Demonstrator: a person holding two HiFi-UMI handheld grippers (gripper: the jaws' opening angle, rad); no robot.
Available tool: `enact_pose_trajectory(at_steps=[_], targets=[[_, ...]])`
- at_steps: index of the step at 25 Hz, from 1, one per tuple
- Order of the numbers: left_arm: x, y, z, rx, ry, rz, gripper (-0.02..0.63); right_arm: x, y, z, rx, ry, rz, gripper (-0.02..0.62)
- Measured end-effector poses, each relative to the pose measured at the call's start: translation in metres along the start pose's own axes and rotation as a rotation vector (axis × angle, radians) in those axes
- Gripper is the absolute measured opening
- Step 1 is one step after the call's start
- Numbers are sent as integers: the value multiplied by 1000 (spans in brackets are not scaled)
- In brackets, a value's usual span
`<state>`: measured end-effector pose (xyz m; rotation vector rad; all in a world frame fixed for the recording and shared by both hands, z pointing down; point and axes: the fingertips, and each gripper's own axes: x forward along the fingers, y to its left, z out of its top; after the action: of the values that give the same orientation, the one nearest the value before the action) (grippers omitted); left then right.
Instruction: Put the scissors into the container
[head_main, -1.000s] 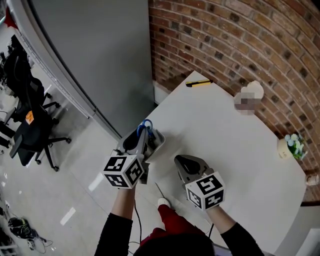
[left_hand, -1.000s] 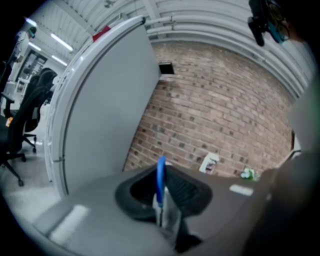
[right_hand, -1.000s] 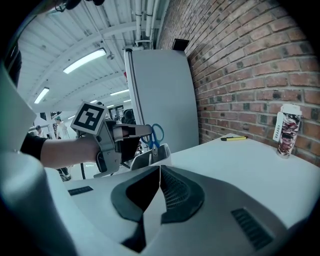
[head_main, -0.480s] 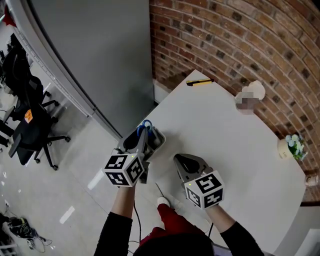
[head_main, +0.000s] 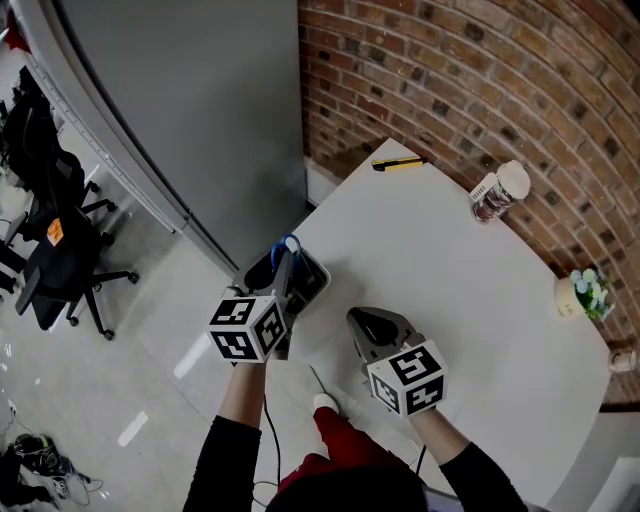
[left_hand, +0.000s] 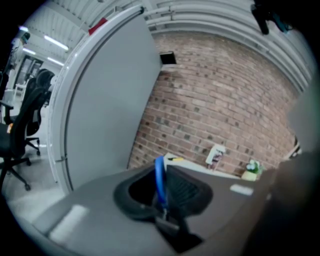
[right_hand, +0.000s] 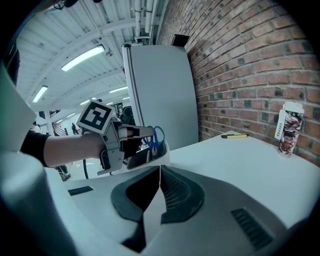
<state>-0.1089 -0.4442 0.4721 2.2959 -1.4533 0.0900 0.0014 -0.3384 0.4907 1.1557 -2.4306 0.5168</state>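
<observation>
Left gripper (head_main: 284, 268): nudged slightly toward the container (head_main: 320, 283) and tipped a little versus a second ago. Its jaws have just eased open a touch, but are still pinched on the scissors (head_main: 290, 243) at the blue handle.
Right gripper (head_main: 372, 322): same spot as before, jaws together, nothing between them, over the table (head_main: 450, 290) just beside the container.
Scissors: blue loops stick up above the container rim; blades likely point down inside.
Container: at the table's corner edge, upright.
Handling: probably light and rigid, thin enough to pivot in a pinch. Best hold looks like the loops or just below them; the blades would be slick.
Hidden: blades and container floor show in no view, so can't tell if the tips touch bottom. Left gripper view is blurred, so pad contact is hard to read.
</observation>
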Motion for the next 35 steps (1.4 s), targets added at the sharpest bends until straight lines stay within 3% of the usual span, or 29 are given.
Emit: enact_pose_trajectory(at_steps=[6, 20, 26, 35], targets=[[2, 6, -3, 28, 31, 14, 71, 0, -1, -2, 1, 9, -3, 9], [1, 15, -15, 99, 102, 74, 200, -4, 6, -4, -9, 11, -2, 9], [-9, 26, -27, 75, 137, 125, 239, -8, 9, -6, -11, 9, -1, 9], [-32, 24, -41, 37, 159, 135, 239, -17, 16, -8, -18, -1, 5, 9]])
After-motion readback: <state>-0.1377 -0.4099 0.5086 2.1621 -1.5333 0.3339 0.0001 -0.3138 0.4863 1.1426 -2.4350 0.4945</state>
